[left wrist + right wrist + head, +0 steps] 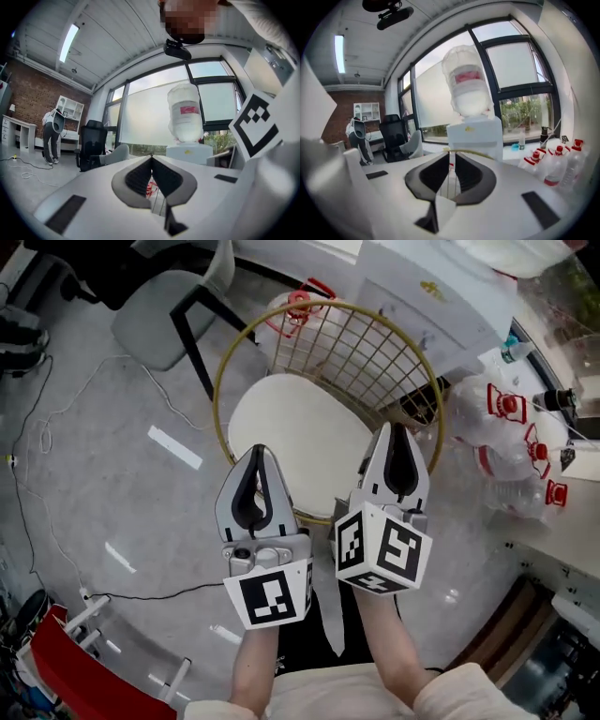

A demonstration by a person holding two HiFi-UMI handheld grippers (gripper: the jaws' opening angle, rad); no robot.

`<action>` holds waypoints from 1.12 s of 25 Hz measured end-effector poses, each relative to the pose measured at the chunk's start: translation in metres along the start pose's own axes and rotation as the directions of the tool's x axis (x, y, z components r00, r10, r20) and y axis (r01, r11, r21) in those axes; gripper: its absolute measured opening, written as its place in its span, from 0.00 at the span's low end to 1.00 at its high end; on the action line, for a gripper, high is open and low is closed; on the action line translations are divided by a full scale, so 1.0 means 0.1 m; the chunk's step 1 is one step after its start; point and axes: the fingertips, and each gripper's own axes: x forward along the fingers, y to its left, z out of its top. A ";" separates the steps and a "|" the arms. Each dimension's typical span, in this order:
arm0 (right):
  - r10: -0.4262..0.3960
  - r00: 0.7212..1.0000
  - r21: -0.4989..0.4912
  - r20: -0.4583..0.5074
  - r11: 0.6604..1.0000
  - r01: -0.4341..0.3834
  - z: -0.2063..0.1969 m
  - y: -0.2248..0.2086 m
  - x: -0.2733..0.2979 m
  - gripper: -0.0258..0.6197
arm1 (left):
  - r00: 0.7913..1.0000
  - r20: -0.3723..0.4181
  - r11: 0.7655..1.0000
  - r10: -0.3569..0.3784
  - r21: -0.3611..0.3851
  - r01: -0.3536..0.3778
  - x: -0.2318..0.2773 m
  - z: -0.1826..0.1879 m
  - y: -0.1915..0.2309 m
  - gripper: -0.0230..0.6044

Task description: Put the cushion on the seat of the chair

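Observation:
The white round cushion point(295, 442) lies on the seat of the gold wire chair point(217, 399), inside its rim and in front of the wire back. Both grippers hang side by side above the seat's near edge, apart from the cushion. My left gripper point(260, 451) is shut, its tips meeting with nothing between them point(151, 157). My right gripper point(398, 427) is shut down to a thin slit and holds nothing; through the slit point(450, 159) I see only the chair's wire bars.
A grey chair point(159, 320) stands at the back left. A white water dispenser point(431, 287) rises behind the wire chair, with water jugs point(506, 437) to its right. Cables point(141, 594) trail over the floor, and a red object point(75, 671) sits at the near left.

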 end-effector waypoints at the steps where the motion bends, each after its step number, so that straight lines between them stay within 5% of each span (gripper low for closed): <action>1: 0.023 0.999 -0.002 0.032 1.000 -0.023 0.25 0.09 -0.08 0.11 | 1.000 0.016 1.000 0.000 -0.002 0.000 -0.01 0.21 -0.02 0.06; 7: 0.235 0.947 -0.093 0.219 0.971 -0.219 1.63 0.57 -0.78 0.07 | 0.993 0.115 0.999 0.010 -0.037 -0.005 -0.23 1.52 -0.14 0.06; 11: 0.473 0.838 -0.203 0.274 0.880 -0.430 2.19 0.98 -1.24 0.07 | 0.980 0.196 0.997 -0.028 -0.061 0.041 -0.38 2.26 -0.26 0.06; 16: 0.617 0.739 -0.346 0.272 0.779 -0.523 2.48 1.12 -1.76 0.07 | 0.962 0.265 0.998 -0.070 0.023 0.066 -0.86 2.75 -0.48 0.06; 28: 0.658 0.713 -0.346 0.241 0.745 -0.571 2.40 0.96 -1.95 0.07 | 0.940 0.338 0.998 -0.041 0.067 0.020 -1.27 3.03 -0.57 0.06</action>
